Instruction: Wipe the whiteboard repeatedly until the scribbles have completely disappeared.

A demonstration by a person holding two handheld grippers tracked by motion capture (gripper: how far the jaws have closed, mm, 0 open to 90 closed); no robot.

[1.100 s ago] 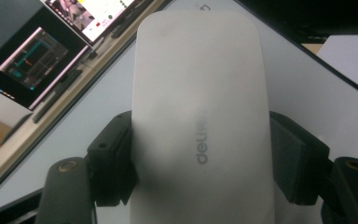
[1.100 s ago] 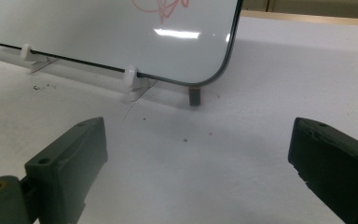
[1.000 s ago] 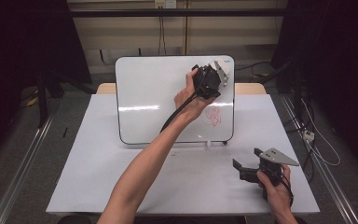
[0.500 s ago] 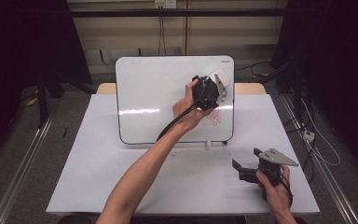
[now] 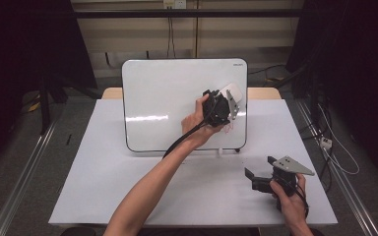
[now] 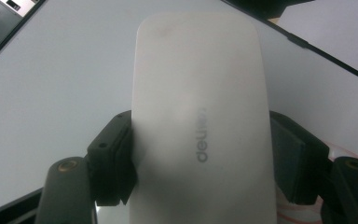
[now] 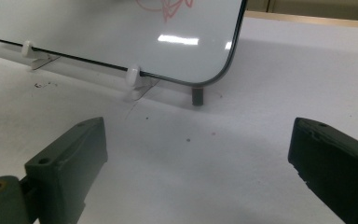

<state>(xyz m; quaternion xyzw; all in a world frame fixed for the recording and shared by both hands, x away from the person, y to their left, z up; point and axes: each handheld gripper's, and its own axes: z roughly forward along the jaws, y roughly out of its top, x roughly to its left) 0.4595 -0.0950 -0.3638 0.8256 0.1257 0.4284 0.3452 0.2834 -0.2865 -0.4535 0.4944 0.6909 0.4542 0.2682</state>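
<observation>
In the high view, your left gripper was raised in front of the whiteboard, near its right side, and it held a white eraser against the board face or just in front of it; I cannot tell if it touched. The board stood tilted on the table. Your right gripper rested low on the table at the near right, well apart from the board, with nothing between its jaws.

In the left gripper view, the eraser was a smooth white block with rounded corners and a grey printed logo. The jaws were closed on its two long sides, about at the lower half, so the top part stood free above them. I judge it is light and stiff, with a hard plastic shell that could slip in the pads if you pressed it hard on the board. Holding it by the long sides, near the middle, looks correct; a hold nearer the end would let it turn.

In the right gripper view, the jaws stood wide apart and empty over the table. Beyond them you could see the lower right corner of the board, its white clips and some red marks on it.
</observation>
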